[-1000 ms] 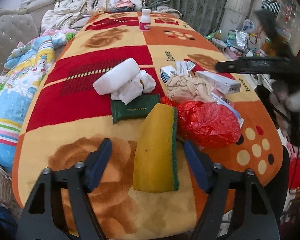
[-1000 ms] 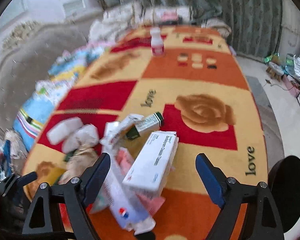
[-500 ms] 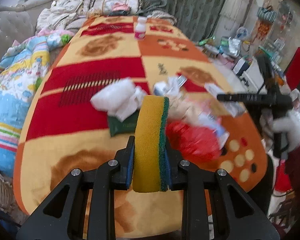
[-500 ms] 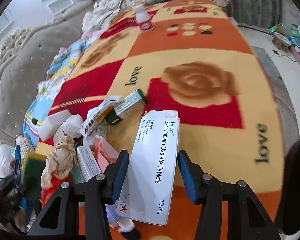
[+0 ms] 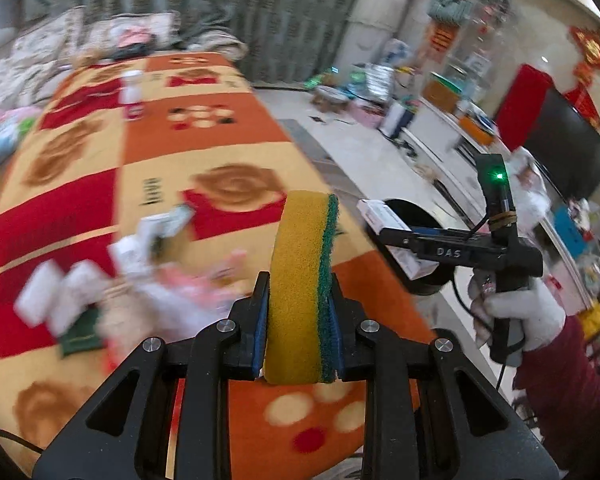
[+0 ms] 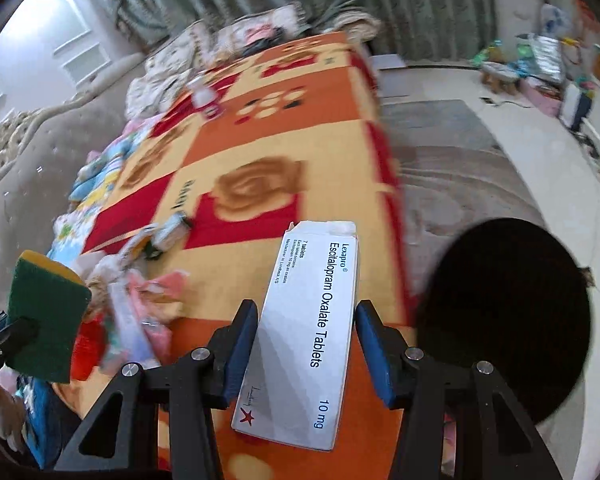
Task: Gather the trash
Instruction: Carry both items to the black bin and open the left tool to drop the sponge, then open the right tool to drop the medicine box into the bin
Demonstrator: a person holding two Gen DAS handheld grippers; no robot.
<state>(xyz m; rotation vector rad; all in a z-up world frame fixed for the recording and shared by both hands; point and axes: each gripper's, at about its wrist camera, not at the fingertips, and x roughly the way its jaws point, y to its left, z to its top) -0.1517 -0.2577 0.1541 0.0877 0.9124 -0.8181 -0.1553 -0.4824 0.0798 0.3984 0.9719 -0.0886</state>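
Observation:
My left gripper (image 5: 298,316) is shut on a yellow sponge with a green scouring side (image 5: 302,280), held upright above the table's front right part. The sponge also shows in the right wrist view (image 6: 46,312). My right gripper (image 6: 306,340) is shut on a white tablet box (image 6: 310,328), lifted off the table near its right edge. In the left wrist view the box (image 5: 384,222) sits over the black round bin (image 5: 416,220). The bin (image 6: 508,312) stands on the floor to the right of the table. More trash (image 5: 140,280), blurred, lies on the table.
The table carries a red, orange and yellow patterned cloth (image 5: 204,144). A small white bottle (image 5: 132,94) stands at its far end. A sofa with bedding (image 6: 28,184) runs along the left. Clutter and a white cabinet (image 5: 440,128) line the right side of the room.
Both grippers closed, the left on the sponge and the right on the tablet box. Both have lifted and swung right toward the black bin.

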